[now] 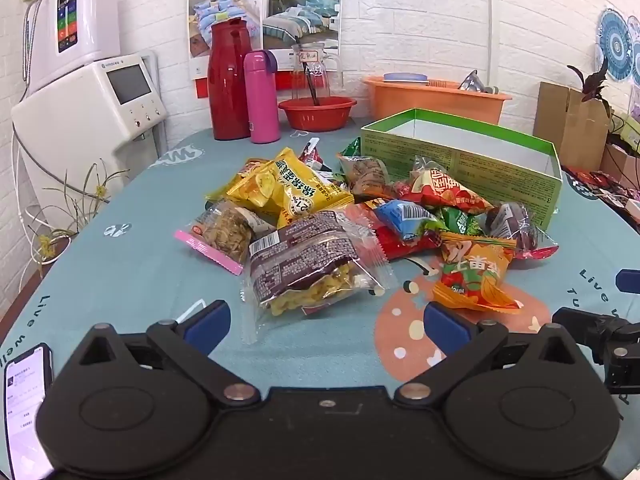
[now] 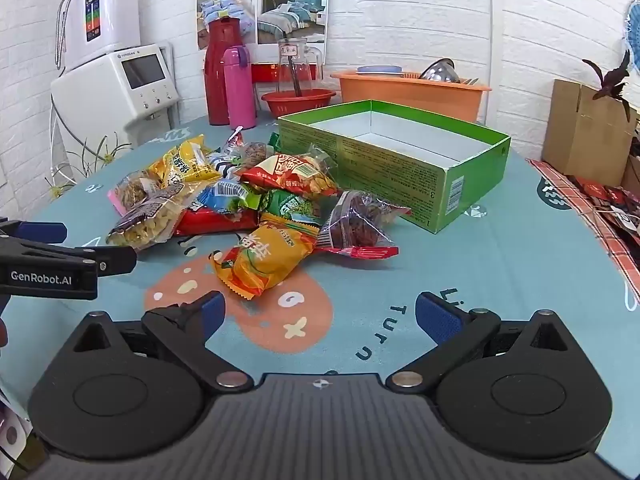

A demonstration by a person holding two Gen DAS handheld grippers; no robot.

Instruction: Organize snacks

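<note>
A pile of snack packets lies on the blue tablecloth [image 1: 120, 280]: a clear and brown packet [image 1: 308, 268] nearest my left gripper, a yellow packet [image 1: 292, 188], an orange packet [image 1: 476, 276] [image 2: 268, 260], a red packet [image 2: 292, 172], and a clear packet with dark snacks [image 2: 356, 224]. An open green box [image 1: 472, 164] [image 2: 400, 168] stands empty behind the pile on the right. My left gripper [image 1: 328, 324] is open and empty, just short of the clear and brown packet. My right gripper [image 2: 320, 316] is open and empty, just short of the orange packet.
A red thermos [image 1: 228, 80], a pink bottle [image 1: 262, 96], a glass jug [image 1: 312, 72], a red bowl [image 1: 316, 112] and an orange basin [image 1: 432, 96] stand along the back wall. A phone [image 1: 24, 400] lies at the near left. A cardboard box [image 2: 584, 132] stands right.
</note>
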